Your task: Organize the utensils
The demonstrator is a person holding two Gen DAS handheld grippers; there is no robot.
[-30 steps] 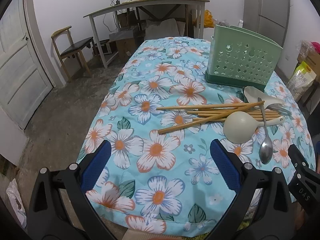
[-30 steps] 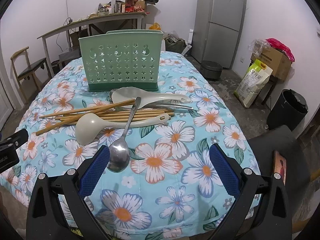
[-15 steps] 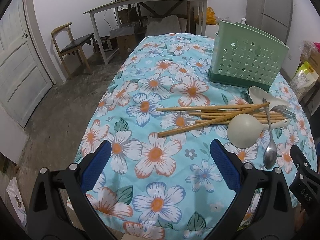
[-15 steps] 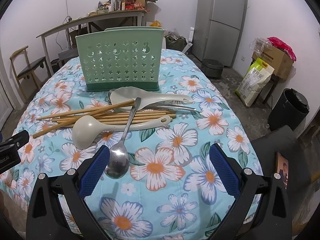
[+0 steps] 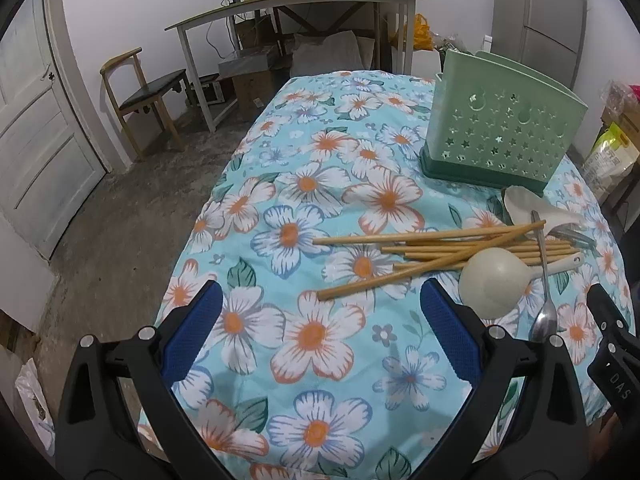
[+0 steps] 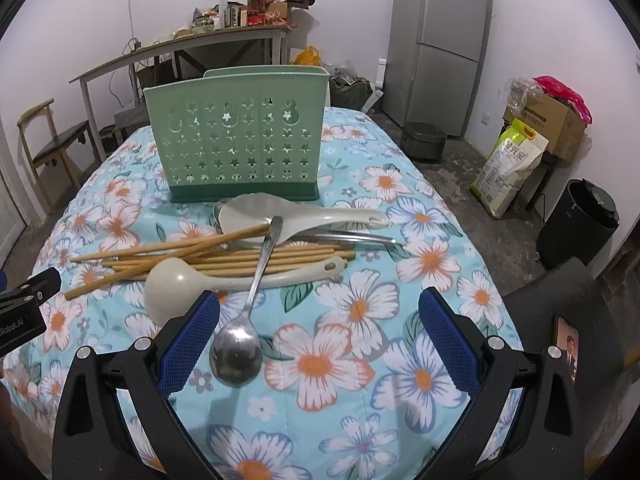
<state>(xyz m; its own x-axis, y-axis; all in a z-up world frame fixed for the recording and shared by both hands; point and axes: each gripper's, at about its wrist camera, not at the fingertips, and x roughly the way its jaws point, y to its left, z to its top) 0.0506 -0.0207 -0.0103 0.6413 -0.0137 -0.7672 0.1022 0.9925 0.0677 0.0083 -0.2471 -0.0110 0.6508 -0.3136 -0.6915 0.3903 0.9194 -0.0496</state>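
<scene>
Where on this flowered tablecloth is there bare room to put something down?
Free: left of the chopsticks and green holder, and right of the ladle handle. Crowded: the utensil pile before the holder, metal spoon nearest.

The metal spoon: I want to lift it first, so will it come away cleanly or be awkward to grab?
The metal spoon looks stiff but polished, so probably slippery between gripper pads. Its handle rests on top of the chopsticks and the pale ladle, so lifting it likely disturbs little. Its thin, flat handle may still be hard to pinch.
</scene>
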